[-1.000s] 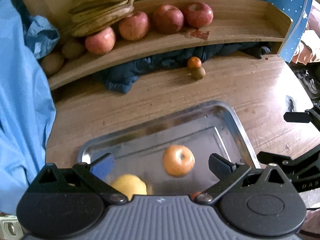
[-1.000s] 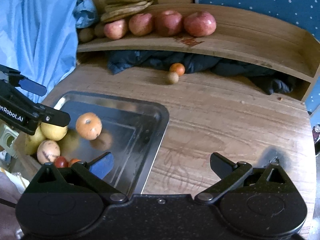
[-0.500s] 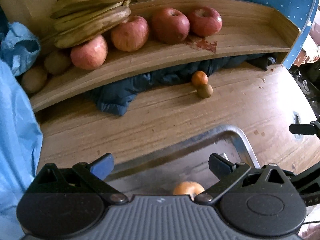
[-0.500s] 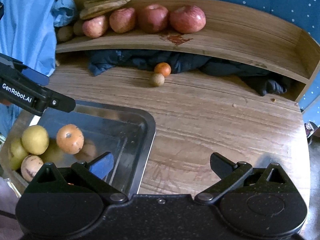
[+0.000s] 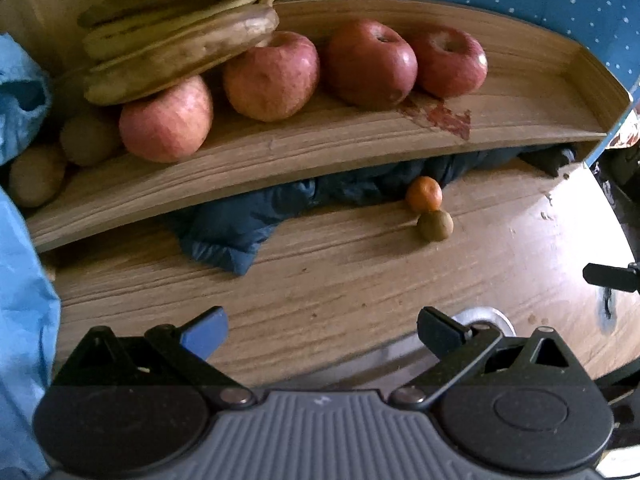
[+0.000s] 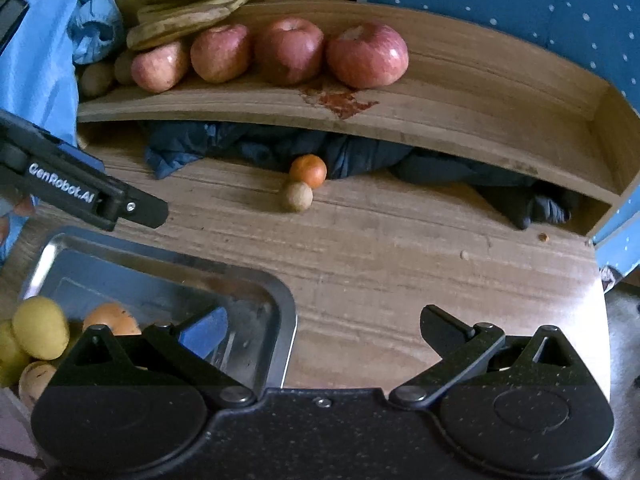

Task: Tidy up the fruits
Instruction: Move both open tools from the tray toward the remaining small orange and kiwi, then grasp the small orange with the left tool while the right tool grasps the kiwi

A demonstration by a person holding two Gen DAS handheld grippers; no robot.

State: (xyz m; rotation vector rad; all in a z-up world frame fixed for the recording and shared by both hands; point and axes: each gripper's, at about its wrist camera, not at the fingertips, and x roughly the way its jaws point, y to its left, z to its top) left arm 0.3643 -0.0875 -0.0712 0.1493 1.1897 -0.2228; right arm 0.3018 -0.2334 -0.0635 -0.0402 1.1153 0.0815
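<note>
Nearest, the left gripper (image 5: pixel 322 330) hovered with its fingers spread wide and nothing between them, and the right gripper (image 6: pixel 324 326) stood likewise wide apart and empty. Below them a metal tray (image 6: pixel 286 312) sat on the wooden bench (image 6: pixel 400 264), its near part cut off by the right gripper's body; in the left wrist view only a corner of its rim showed. In the tray's left end lay a yellow fruit (image 6: pixel 40 332), an orange fruit (image 6: pixel 114 318) half hidden behind the fingers, and a brownish one (image 6: pixel 34 380) at the frame edge, hard to make out. Farther off, a small tangerine (image 6: pixel 308 170) touched a dull brown fruit (image 6: pixel 297 196) on the bench, just before a dark cloth (image 6: pixel 248 144) tucked under the shelf (image 6: pixel 460 92). On the shelf four red apples (image 6: pixel 288 50) stood in a row beside bananas (image 6: pixel 188 8), whose tops were cut off, with brown fruits (image 5: pixel 86 140) shadowed behind.
</note>
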